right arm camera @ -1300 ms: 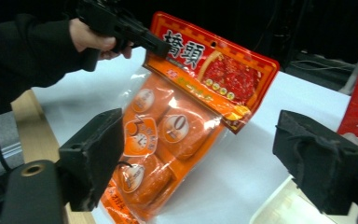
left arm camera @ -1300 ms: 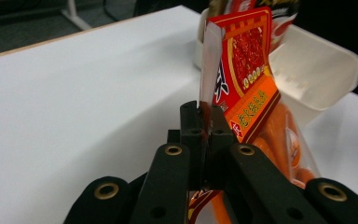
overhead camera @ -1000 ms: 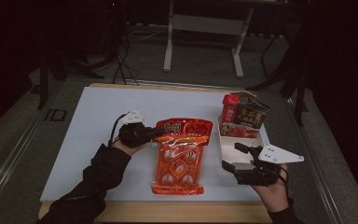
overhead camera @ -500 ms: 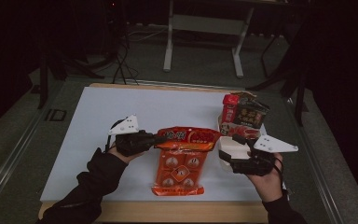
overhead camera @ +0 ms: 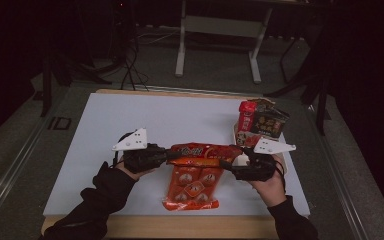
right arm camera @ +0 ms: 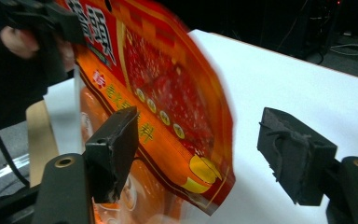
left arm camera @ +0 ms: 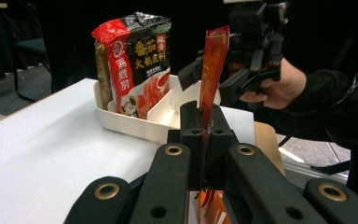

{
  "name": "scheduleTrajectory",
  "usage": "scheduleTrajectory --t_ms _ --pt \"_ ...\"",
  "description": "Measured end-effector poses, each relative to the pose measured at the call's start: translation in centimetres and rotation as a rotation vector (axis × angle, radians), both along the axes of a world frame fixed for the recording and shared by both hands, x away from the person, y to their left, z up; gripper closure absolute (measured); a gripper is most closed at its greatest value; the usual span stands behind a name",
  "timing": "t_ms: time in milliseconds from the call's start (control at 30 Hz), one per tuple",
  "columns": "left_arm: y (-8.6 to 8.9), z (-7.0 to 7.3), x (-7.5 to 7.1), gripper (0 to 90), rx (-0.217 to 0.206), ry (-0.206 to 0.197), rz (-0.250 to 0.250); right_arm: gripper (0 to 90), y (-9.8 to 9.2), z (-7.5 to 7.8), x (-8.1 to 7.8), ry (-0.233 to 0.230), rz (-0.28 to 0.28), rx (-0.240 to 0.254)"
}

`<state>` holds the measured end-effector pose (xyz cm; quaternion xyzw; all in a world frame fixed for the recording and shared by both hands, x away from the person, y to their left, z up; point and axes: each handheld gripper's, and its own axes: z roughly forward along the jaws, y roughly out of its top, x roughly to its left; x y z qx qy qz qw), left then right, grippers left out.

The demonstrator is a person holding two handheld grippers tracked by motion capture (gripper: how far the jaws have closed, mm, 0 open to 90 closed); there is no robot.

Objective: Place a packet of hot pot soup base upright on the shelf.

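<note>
High view: over the white bench (overhead camera: 130, 125), my left hand-held gripper (overhead camera: 167, 156) pinches one end of the glossy red-orange foil pouch (overhead camera: 202, 152). My right hand-held gripper (overhead camera: 230, 164) straddles its other end, jaws apart and just now closing. Its Chinese print blurs; the red-black packet (left arm camera: 137, 60) in the white tray (left arm camera: 121, 122) reads 番茄火锅底料.

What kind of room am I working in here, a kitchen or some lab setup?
Most likely a lab or recording studio, not a kitchen: a bare white table on a grey floor, dark surroundings, cables trailing behind, and a metal stand beyond the table.
</note>
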<state>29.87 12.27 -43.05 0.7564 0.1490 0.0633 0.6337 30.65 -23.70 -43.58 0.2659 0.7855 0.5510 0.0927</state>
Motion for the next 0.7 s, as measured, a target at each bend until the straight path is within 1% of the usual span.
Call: scheduleTrajectory --t_ms 67,100,167,200,267,300,333,367,400,433,467,500,533,567,600,700 --pt "0.0 0.0 -0.1 89.5 -0.006 0.005 -0.003 38.4 0.2 -0.3 0.1 0.006 0.028 -0.008" --pt "0.0 0.0 -0.1 89.5 -0.007 0.006 -0.006 43.2 0.3 -0.4 0.1 -0.007 0.028 -0.018" --pt "0.0 0.0 -0.2 89.4 -0.005 0.011 0.002 54.1 0.5 -0.5 0.0 -0.006 0.063 -0.021" --pt "0.0 0.0 -0.2 89.4 -0.007 0.01 0.009 56.9 0.6 -0.5 -0.1 -0.012 0.07 -0.027" --pt "0.1 -0.1 -0.1 89.2 -0.005 0.017 0.016 62.8 0.8 -0.4 -0.2 -0.01 0.091 -0.036" --pt "0.1 -0.1 -0.2 89.1 0.003 0.011 0.033 66.2 0.9 -0.4 -0.2 -0.006 0.1 -0.038" --pt "0.1 0.0 -0.1 89.0 0.009 0.019 0.038 68.9 0.9 -0.3 -0.3 0.002 0.109 -0.036" --pt "0.1 0.0 -0.2 89.0 0.013 0.016 0.044 74.2 0.9 -0.3 -0.2 0.008 0.109 -0.038" --pt "0.0 0.0 -0.2 89.0 0.026 0.011 0.06 83.2 0.8 -0.3 -0.3 0.006 0.106 -0.04" --pt "0.0 0.1 -0.3 89.0 0.03 0.017 0.063 88.0 0.9 -0.3 -0.5 0.001 0.111 -0.053" --pt "-0.1 0.1 -0.3 88.9 0.035 0.006 0.072 89.3 1.1 -0.3 -0.7 -0.016 0.101 -0.074" --pt "-0.1 0.1 -0.4 88.9 0.048 -0.002 0.088 89.8 1.2 -0.2 -0.8 -0.022 0.097 -0.086" --pt "-0.1 0.2 -0.4 88.9 0.049 0.01 0.088 89.9 1.3 0.0 -0.9 -0.016 0.096 -0.09" --pt "-0.1 0.2 -0.3 89.0 0.049 0.012 0.088 90.0 1.3 0.0 -0.9 -0.015 0.094 -0.092" --pt "0.0 0.2 -0.3 88.9 0.054 0.01 0.097 90.0 1.3 0.1 -1.0 -0.009 0.095 -0.089" --pt "0.2 0.2 -0.2 88.7 0.052 0.033 0.109 90.0 1.3 0.4 -1.1 0.009 0.095 -0.069"
